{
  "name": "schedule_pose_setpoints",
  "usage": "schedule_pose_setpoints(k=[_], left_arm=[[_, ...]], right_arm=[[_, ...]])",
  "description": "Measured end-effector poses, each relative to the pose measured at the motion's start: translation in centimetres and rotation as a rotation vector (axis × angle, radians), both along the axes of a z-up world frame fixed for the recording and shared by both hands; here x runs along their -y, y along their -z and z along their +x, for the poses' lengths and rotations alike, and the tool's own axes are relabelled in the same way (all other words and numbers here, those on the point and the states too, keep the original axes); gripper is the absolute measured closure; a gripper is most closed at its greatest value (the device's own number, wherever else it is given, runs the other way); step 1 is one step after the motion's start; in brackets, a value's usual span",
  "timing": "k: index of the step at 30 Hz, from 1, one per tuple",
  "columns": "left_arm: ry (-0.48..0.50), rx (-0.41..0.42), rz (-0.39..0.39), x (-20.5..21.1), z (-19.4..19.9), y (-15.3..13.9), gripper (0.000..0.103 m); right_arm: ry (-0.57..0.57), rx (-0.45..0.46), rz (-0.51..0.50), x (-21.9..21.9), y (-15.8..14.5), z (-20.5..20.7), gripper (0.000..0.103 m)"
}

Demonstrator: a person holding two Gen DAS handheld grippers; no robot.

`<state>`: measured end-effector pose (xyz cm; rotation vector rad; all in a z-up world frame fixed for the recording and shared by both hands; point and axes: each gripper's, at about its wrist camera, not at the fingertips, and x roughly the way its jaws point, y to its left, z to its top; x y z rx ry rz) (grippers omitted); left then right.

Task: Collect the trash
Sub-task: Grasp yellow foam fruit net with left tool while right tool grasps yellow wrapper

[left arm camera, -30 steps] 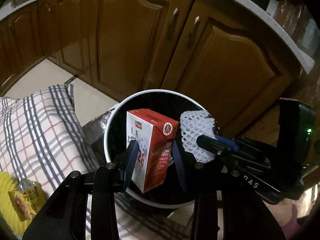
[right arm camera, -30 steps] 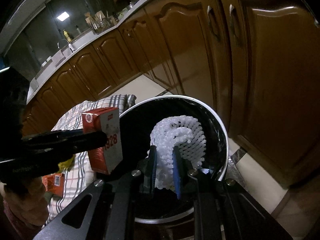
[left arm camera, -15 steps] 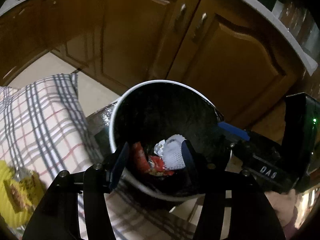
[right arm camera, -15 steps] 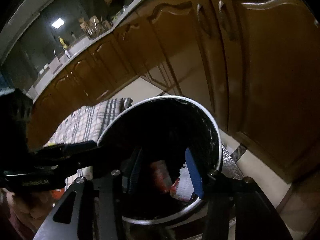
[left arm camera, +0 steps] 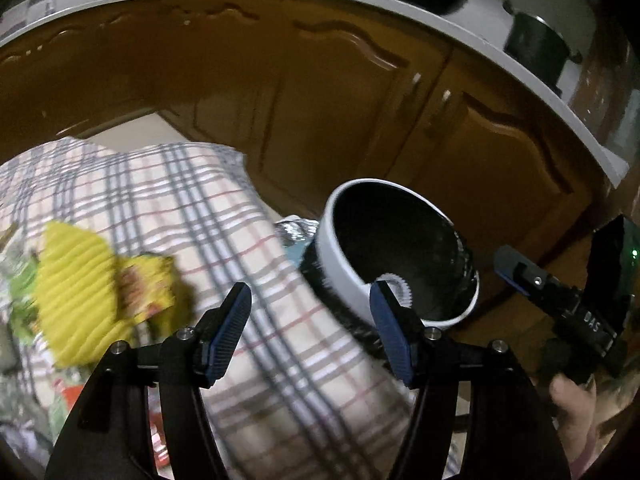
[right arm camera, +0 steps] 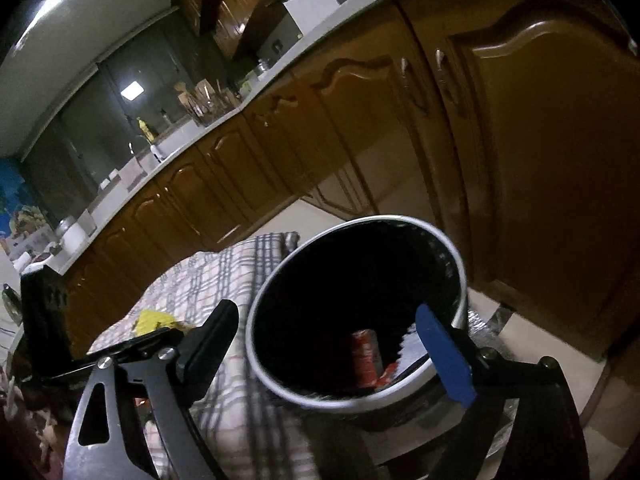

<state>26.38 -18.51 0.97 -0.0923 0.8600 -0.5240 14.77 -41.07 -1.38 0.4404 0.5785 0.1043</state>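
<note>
Both pairs of jaws stand wide apart and hold nothing: the left gripper (left arm camera: 310, 330) hangs over the cloth with its blue pads spread, and the right gripper (right arm camera: 332, 354) straddles the bin mouth with one black finger and one blue-padded finger on either side of it.

Trash left to collect lies on the grey-and-red checked cloth (left arm camera: 180, 216): a yellow ribbed foam sheet (left arm camera: 76, 284) with a yellow-and-red printed snack wrapper (left arm camera: 146, 286) touching its right edge, both blurred. They sit ahead of the left gripper and to its left, the foam sheet's long axis running roughly away from the camera, slanted. By my reading the left hand is clearly the nearer one; the right gripper sees only a yellow corner beyond its left finger.

Already inside the round white-rimmed bin with black liner (right arm camera: 460, 272) are a red carton (right arm camera: 366, 356) and a white foam net (left arm camera: 394, 286), low against the near wall.

No print on the wrapper or carton can be read; the only legible writing is "DAS" on the right gripper's black body in the left wrist view. Brown wooden cabinet doors (left arm camera: 320, 92) stand behind
</note>
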Motion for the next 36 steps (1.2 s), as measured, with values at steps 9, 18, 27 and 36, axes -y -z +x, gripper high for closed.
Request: schedule_pose_setpoints(k=[9,18,27,36], left_arm=[[-0.085,0.031,-0.016,-5.4,-2.2,-0.5,0.041],[-0.172,0.036,-0.032,-10.7,-3.0,-0.5,0.041],[-0.218,0.014,-0.024,-14.1,-2.5,-0.3,0.041],[-0.229,-0.008,0.007,-15.1,-0.9,0.2,0.041]], right_arm=[[-0.068,-0.021,0.015,-4.5,0.3,-0.5,0.01],[-0.151,-0.023,0.018,-8.7,0.5,-0.1,0.01],[-0.22,-0.037,0.007,-12.7,1.0,0.8,0.01],[-0.29,-0.049,0.001,-15.9,1.3,3.2,0.011]])
